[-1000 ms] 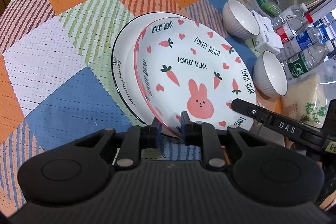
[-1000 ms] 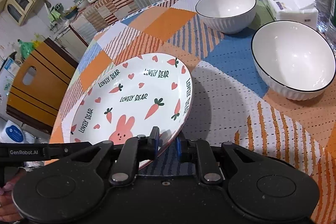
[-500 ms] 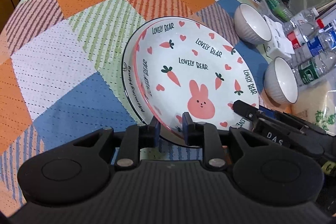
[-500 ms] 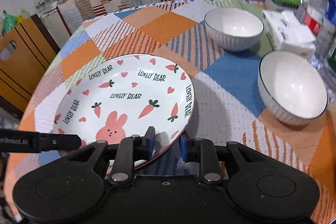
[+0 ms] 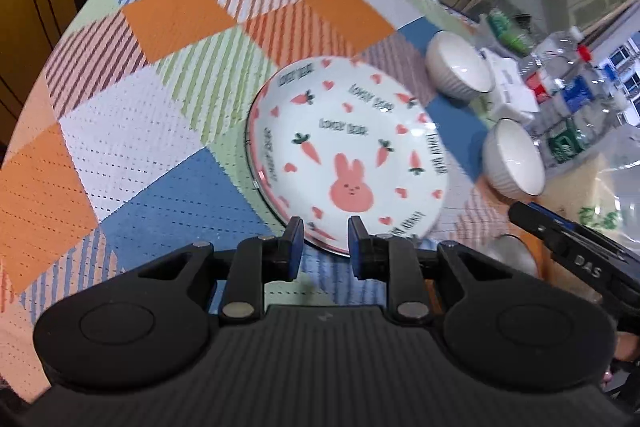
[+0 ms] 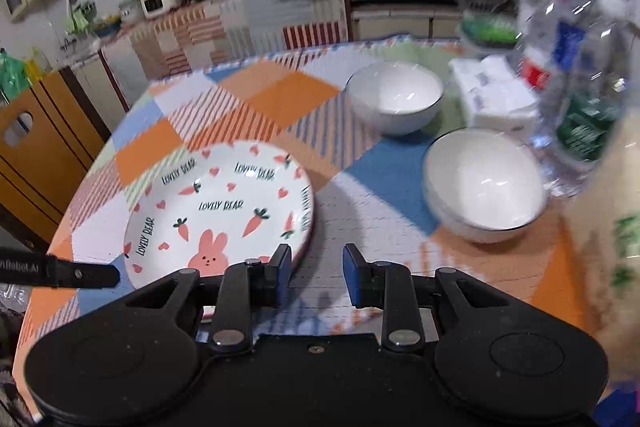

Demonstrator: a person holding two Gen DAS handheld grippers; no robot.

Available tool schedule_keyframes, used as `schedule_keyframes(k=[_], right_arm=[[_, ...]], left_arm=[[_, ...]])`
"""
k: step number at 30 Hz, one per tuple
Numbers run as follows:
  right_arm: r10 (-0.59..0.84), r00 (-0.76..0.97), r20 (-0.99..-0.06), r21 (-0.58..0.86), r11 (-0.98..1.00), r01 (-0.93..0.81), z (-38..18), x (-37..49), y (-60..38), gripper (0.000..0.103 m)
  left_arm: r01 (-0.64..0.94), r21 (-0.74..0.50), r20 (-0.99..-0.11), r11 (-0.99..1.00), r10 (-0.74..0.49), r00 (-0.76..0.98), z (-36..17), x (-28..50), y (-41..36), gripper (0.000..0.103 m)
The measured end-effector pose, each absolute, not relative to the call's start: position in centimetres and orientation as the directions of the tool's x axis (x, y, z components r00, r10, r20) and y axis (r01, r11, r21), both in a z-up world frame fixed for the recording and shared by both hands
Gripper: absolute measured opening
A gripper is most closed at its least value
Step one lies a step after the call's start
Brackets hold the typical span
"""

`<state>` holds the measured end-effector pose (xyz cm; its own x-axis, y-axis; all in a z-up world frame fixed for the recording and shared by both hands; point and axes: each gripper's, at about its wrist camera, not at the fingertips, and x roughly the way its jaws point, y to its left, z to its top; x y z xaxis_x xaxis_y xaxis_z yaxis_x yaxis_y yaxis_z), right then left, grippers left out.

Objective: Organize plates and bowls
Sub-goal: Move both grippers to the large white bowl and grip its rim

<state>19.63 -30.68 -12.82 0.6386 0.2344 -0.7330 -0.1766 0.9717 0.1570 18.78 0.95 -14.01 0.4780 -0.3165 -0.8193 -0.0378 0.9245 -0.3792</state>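
Checked table (image 5: 168, 131), plates (image 5: 348, 163), bowls (image 6: 484, 187), bottles (image 6: 576, 75)

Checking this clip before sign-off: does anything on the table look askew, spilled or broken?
Nothing stands out. The rabbit plate sits flat on another plate's rim, both bowls stand upright, and no spill or chip shows.

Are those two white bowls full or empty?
Empty: the near bowl and the far bowl both show bare white insides.

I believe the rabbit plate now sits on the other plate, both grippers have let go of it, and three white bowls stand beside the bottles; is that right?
Not quite: only two white bowls stand there, the far bowl and the near bowl, as the right wrist view shows. The rest holds: the rabbit plate sits on the other plate, and the left gripper and right gripper have just opened, free of it.
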Motion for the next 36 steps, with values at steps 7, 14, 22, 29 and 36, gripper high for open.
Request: schedule_keyframes(k=[7, 14, 22, 29, 36], right_arm=[[0.271, 0.656, -0.705, 0.160, 0.961, -0.226, -8.4, 15.1, -33.9, 0.036], [0.283, 0.667, -0.689, 0.093, 0.947, -0.306, -6.2, 11.0, -35.4, 0.056], [0.288, 0.668, -0.687, 0.013, 0.923, -0.384, -7.6, 7.9, -35.9, 0.076], [0.244, 0.700, -0.671, -0.042, 0.930, -0.365, -10.5, 6.5, -35.8, 0.098], [0.186, 0.645, -0.742, -0.111, 0.914, -0.391, -14.8, 7.3, -34.9, 0.098]], left_arm=[[0.087, -0.332, -0.814, 0.939, -0.332, 0.478, -9.0, 15.6, -2.4, 0.031], [0.160, -0.305, -0.813, 0.939, -0.345, 0.470, -6.4, 12.5, -5.4, 0.042], [0.179, -0.294, -0.817, 0.939, -0.344, 0.462, -7.5, 10.7, -8.6, 0.055], [0.178, -0.308, -0.826, 0.935, -0.356, 0.438, -10.0, 10.8, -11.7, 0.068], [0.145, -0.349, -0.829, 0.926, -0.377, 0.412, -13.7, 12.2, -13.7, 0.072]])
